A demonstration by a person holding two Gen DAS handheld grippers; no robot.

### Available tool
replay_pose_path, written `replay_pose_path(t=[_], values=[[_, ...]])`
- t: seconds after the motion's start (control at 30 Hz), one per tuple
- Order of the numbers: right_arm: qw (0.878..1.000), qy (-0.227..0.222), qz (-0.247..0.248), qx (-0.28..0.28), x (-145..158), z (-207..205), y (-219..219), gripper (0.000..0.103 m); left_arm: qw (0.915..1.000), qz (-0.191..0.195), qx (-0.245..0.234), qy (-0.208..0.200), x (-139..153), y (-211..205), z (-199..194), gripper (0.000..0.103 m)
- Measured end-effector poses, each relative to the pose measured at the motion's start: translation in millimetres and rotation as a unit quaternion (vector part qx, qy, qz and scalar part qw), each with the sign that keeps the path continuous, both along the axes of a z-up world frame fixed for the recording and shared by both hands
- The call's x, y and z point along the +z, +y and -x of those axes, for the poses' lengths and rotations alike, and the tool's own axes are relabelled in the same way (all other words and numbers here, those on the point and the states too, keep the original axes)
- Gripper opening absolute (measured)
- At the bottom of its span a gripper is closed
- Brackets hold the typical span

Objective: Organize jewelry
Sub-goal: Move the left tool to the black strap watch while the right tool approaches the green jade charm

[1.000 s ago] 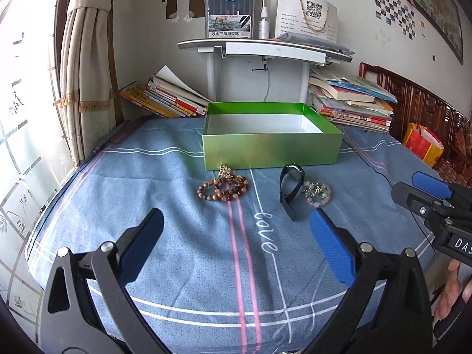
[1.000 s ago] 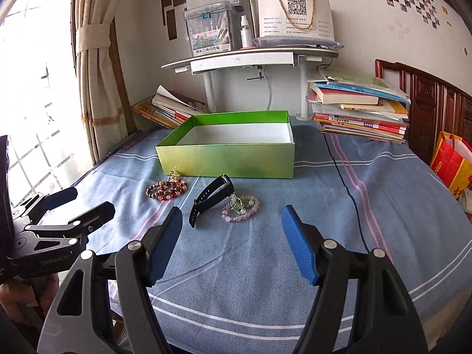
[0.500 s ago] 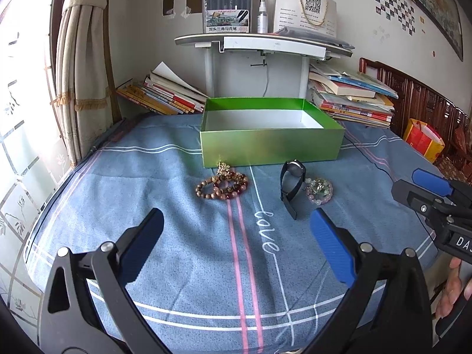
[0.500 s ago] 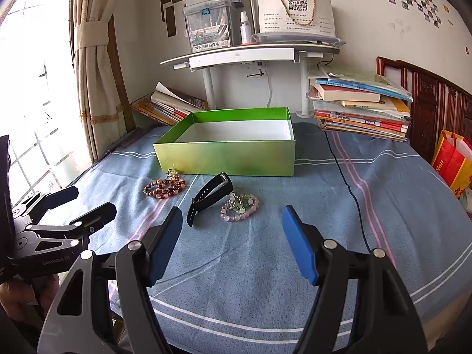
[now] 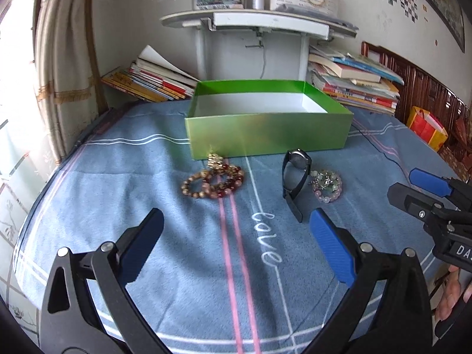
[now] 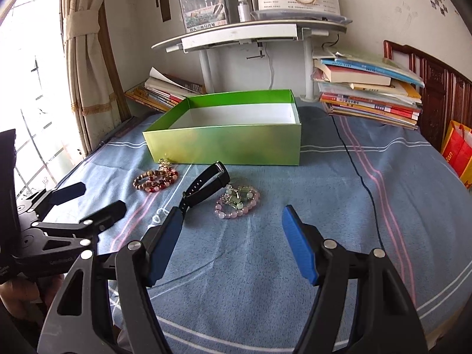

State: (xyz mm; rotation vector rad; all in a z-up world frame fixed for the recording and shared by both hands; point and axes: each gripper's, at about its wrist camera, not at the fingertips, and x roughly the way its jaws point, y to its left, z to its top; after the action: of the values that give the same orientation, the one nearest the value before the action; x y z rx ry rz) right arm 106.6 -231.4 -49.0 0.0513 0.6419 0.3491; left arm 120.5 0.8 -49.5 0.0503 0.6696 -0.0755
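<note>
An open green box (image 5: pixel 268 135) (image 6: pixel 224 144) stands on the blue cloth; what I see of its inside is bare and white. In front of it lie brown and red bead bracelets (image 5: pixel 214 180) (image 6: pixel 155 178) with a gold charm, a black watch (image 5: pixel 295 177) (image 6: pixel 206 184), and a pink and green bead bracelet (image 5: pixel 327 185) (image 6: pixel 238 202). My left gripper (image 5: pixel 236 242) is open and empty, short of the brown bracelets. My right gripper (image 6: pixel 233 239) is open and empty, just short of the pink bracelet. Each gripper shows in the other's view: the right one (image 5: pixel 424 190), the left one (image 6: pixel 88 203).
Stacks of books lie behind the box at left (image 5: pixel 147 82) and right (image 5: pixel 357 85). A white shelf (image 5: pixel 256 22) holding a plastic case stands behind. A curtain (image 5: pixel 65 67) hangs at left. A black cable (image 6: pixel 357 171) runs across the cloth at right. A wooden headboard (image 6: pixel 436 94) is far right.
Both grippers have moved forward and lower toward the jewelry; the box and bracelets look nearer. Both grippers stay open. Nothing on the cloth has moved.
</note>
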Motion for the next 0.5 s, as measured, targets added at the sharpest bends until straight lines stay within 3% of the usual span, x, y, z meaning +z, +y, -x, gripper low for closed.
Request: replay_pose_path(t=[0.27, 0.37, 0.43, 0.5], values=[[1.0, 0.019, 0.0, -0.007, -12, -19, -7, 0.069, 0.9984, -0.019, -0.042, 0.032, -20, -36, -42, 0.095], [1.0, 0.025, 0.004, -0.008, -16, -27, -9, 0.069, 0.9967, -0.021, -0.048, 0.062, -30, -46, -66, 0.08], [1.0, 0.029, 0.007, -0.007, -19, -31, -10, 0.069, 0.995, -0.015, -0.052, 0.084, -37, -47, -79, 0.059], [0.999, 0.038, 0.009, 0.001, -22, -37, -8, 0.069, 0.993, -0.013, -0.053, 0.105, -45, -49, -93, 0.05]])
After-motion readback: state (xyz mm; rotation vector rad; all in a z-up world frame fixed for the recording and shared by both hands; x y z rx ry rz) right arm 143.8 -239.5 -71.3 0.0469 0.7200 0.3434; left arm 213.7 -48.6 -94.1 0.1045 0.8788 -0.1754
